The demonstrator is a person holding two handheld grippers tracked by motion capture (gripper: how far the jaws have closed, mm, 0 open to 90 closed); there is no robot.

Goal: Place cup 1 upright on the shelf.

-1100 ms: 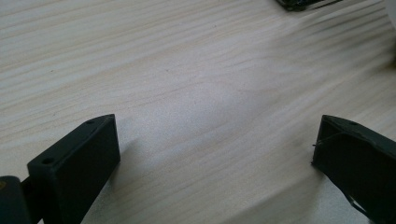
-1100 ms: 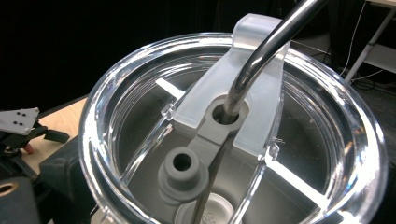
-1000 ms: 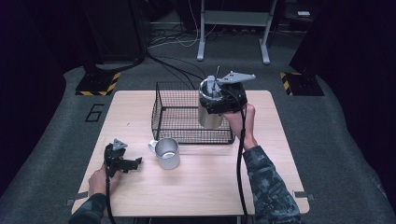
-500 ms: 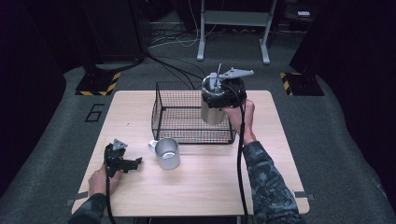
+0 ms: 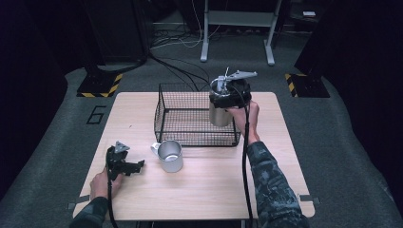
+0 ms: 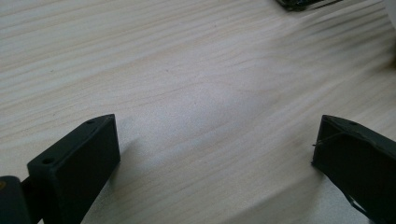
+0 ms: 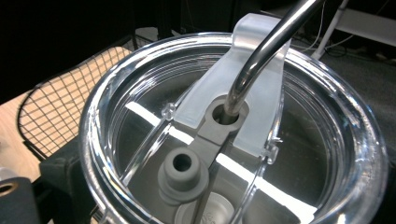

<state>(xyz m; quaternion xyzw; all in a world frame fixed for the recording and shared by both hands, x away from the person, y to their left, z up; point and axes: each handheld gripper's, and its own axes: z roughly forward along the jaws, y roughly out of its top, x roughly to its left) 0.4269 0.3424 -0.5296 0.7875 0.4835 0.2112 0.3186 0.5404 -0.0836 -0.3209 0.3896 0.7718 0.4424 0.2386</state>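
Tumbler is up in the right gripper, held over the near-right corner of the basket, its base still inside the wire walls as far as the high view tells. It stands upright, steel body below, clear lid on top. Right gripper view looks straight down on that lid: a metal straw goes through the lid's hole and leans away toward the top right, with a grey plug just beside it. Right fingers pinch the tumbler near its top; one black finger shows pressed against the lid's rim at lower left, the other is hidden behind the tumbler. The person's right hand grips the tool from the near side of the basket.

Mug sits upright on the counter, just in front of the basket's near wall, touching nothing, handle toward the left.

Left gripper rests low on the counter, to the left of the mug and well apart from the basket. Left gripper view: its fingers are spread wide with bare wood between them, holding nothing. Left hand is behind it at the counter's near edge.
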